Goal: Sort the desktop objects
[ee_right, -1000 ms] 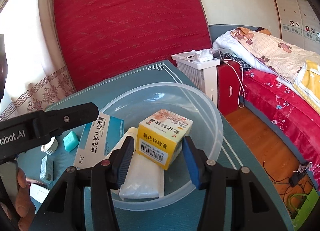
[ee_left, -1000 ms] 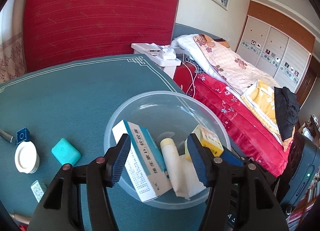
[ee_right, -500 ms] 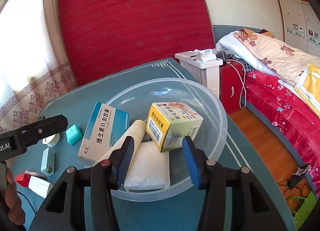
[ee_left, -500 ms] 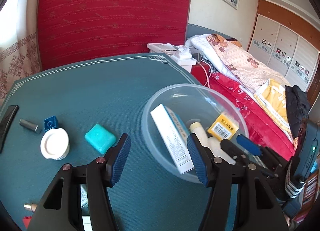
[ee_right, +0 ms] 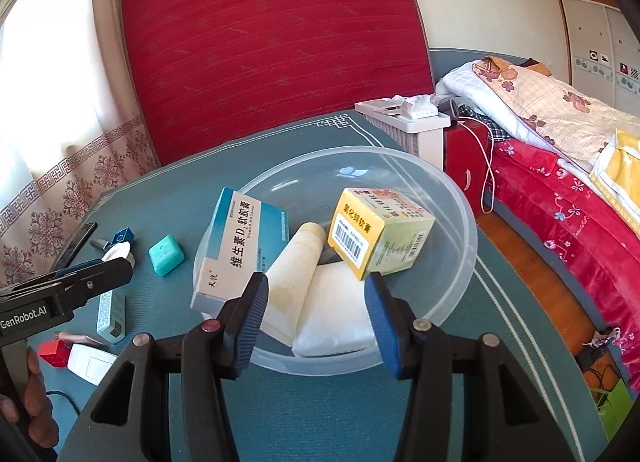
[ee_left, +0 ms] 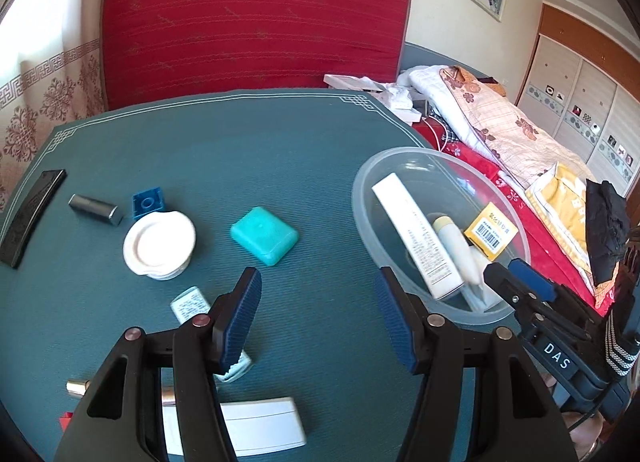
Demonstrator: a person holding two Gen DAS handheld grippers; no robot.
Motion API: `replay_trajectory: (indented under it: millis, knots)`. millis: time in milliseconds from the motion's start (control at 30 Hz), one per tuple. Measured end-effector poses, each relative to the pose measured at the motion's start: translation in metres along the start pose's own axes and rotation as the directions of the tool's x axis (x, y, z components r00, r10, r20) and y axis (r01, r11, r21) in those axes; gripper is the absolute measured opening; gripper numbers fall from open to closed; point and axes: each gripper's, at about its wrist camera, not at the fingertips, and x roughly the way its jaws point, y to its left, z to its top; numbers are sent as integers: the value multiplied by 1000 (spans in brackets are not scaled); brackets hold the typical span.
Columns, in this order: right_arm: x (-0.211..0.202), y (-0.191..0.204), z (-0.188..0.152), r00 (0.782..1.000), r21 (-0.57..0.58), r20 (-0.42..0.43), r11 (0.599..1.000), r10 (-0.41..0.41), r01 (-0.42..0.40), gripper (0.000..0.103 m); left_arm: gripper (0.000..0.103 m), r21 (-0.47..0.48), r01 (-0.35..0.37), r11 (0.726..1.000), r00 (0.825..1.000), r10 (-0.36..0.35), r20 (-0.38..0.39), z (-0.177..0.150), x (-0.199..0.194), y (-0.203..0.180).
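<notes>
A: While the left gripper (ee_left: 318, 316) hangs half open and empty above the tabletop (ee_left: 248, 150), which loose item is nearest?

B: The teal case (ee_left: 264, 235); straddle it squarely.

A: And the right gripper (ee_right: 314, 318)?

B: Parted, empty, before the bowl (ee_right: 460, 274); keep clear.

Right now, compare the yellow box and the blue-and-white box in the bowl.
The yellow box is short and near-cubic; the blue-and-white box is long and flat. The yellow box shows a barcode; the blue-and-white box shows large lettering. Both are printed cartons, tilted inside the clear plastic bowl.
</notes>
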Motion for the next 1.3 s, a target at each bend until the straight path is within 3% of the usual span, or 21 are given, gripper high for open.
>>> replay_trajectory:
  millis: [400,533,767,1033,1300]
  knots:
    - [-8,57,-7,996,-36,-23,996,81,-81,55,62,-107,-85,991,996,88,21,-21,-25,72]
    - [-7,81,-14,994,-76,-40,991,107,-109,70,62,-132,-118,984,992,122,18,-33,-32,96]
    - [4,115,-29,985,-137,-99,979,141,-154,73,63,-202,-154,967,988,156,-6,-50,-38,136]
    - [12,134,-43,975,-152,-157,972,157,-181,73,63,-235,-177,956,984,175,-28,-64,-49,162]
    - [17,142,-49,963,-157,-199,964,183,-215,74,63,-261,-140,955,990,130,-54,-81,-56,172]
